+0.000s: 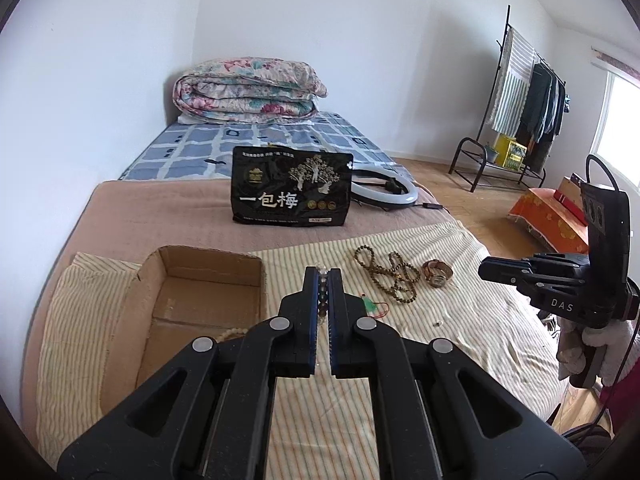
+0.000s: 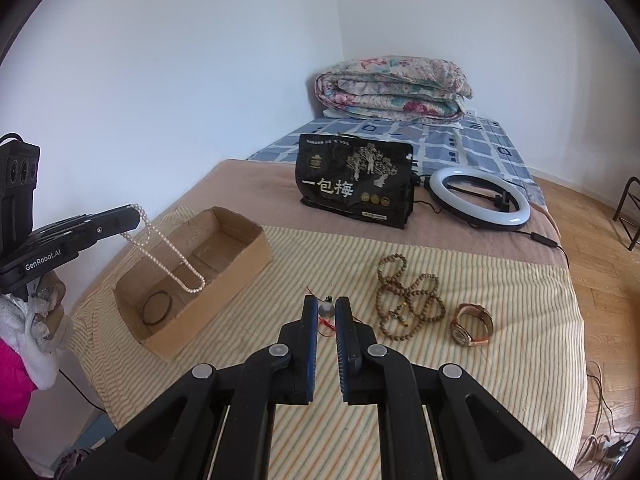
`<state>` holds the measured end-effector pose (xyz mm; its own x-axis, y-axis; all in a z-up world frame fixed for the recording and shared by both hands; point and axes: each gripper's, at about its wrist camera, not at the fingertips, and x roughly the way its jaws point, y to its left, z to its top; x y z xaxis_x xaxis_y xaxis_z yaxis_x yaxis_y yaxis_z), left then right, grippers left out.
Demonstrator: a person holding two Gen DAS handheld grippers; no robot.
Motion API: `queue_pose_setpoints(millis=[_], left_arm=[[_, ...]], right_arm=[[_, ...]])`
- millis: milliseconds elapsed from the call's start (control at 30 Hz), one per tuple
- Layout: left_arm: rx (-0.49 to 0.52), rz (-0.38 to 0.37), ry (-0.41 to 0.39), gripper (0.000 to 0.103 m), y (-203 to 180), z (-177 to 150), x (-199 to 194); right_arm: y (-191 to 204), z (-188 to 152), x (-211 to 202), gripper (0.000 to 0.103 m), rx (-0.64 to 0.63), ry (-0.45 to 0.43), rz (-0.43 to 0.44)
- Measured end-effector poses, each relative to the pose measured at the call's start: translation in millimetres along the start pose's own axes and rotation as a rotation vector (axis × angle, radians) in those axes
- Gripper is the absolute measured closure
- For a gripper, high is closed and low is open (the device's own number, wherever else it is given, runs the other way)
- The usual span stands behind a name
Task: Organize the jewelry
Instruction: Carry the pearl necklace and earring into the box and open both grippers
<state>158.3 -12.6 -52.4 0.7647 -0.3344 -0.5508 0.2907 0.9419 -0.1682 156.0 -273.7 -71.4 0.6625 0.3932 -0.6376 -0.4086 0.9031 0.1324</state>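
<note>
My two wrist cameras look forward and downward along their fingers; both cover the striped cloth (image 1: 420, 344) and cardboard box (image 2: 224, 256), apparently from close range.

Soft daylight everywhere, pretty even; it seems to come from the window (image 1: 618, 120) at the far right of the left wrist view, which blows out to white; shadows on the striped cloth (image 2: 460, 280) are faint and soft-edged; heavy fisheye bend, walls and floor curving, black vignette in every corner; centre is sharp enough, the edges go a bit smeary; the ring light (image 2: 480, 200) looks pale, maybe lit, hard to say.
</note>
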Motion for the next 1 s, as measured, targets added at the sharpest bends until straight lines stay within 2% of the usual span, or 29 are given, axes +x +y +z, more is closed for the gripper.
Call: queue_pose_setpoints(millis=[233,500,733,1000], left_arm=[[-0.043,0.065,-0.035,0.101,45.0,4.2,-25.2],[-0.091,0.132,-0.021,0.101,93.2,-8.9,-35.2],[-0.122,0.167,0.004,0.101,118.1,-25.1,-32.7],[-0.139,0.169,0.035,0.101,129.7,-40.7,-27.3]], right_arm=[[43.4,21.9,13.1,0.097,-0.071,-0.006,0.046],[92.5,38.5,38.2,0.097,-0.132,0.007,0.118],[132.3,44.2,73.8,0.097,-0.191,0.048,0.167],[165.3,43.6,115.4,0.097,-0.221,0.105,0.212]])
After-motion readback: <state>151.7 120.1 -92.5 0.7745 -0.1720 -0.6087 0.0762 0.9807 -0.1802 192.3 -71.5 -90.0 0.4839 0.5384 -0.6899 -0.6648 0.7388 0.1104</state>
